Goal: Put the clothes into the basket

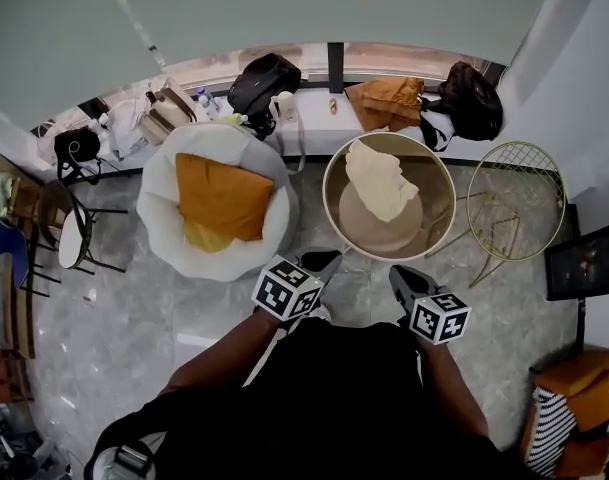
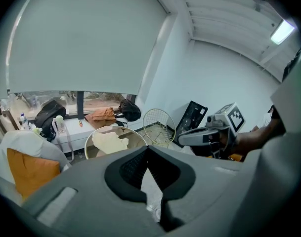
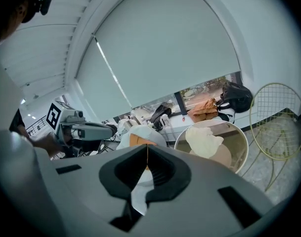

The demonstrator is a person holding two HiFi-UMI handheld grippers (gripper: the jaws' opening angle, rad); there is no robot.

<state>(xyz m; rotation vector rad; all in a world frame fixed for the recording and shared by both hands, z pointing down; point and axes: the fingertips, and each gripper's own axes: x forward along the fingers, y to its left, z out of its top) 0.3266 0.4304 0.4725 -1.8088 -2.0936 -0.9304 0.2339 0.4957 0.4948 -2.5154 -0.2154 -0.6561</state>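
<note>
A round beige basket (image 1: 325, 200) stands on the floor ahead of me. A cream cloth (image 1: 379, 181) is draped inside it over a tan one (image 1: 384, 230). Left of it, an orange garment (image 1: 222, 200) lies on a white beanbag seat (image 1: 159, 218). My left gripper (image 1: 327, 258) is held just short of the basket's near rim, shut and empty. My right gripper (image 1: 399, 273) hovers beside it, also shut with nothing held. The left gripper view shows the closed jaw tips (image 2: 148, 148) below the basket (image 2: 88, 142). In the right gripper view the tips (image 3: 147, 147) meet in front of the orange garment (image 3: 140, 139).
A gold wire basket (image 1: 524, 203) stands right of the beige one. On the window ledge behind lie a brown-orange garment (image 1: 389, 100), black bags (image 1: 471, 98) and bottles. Chairs (image 1: 69, 228) crowd the left side; a striped item and orange stool (image 1: 569, 408) sit at right.
</note>
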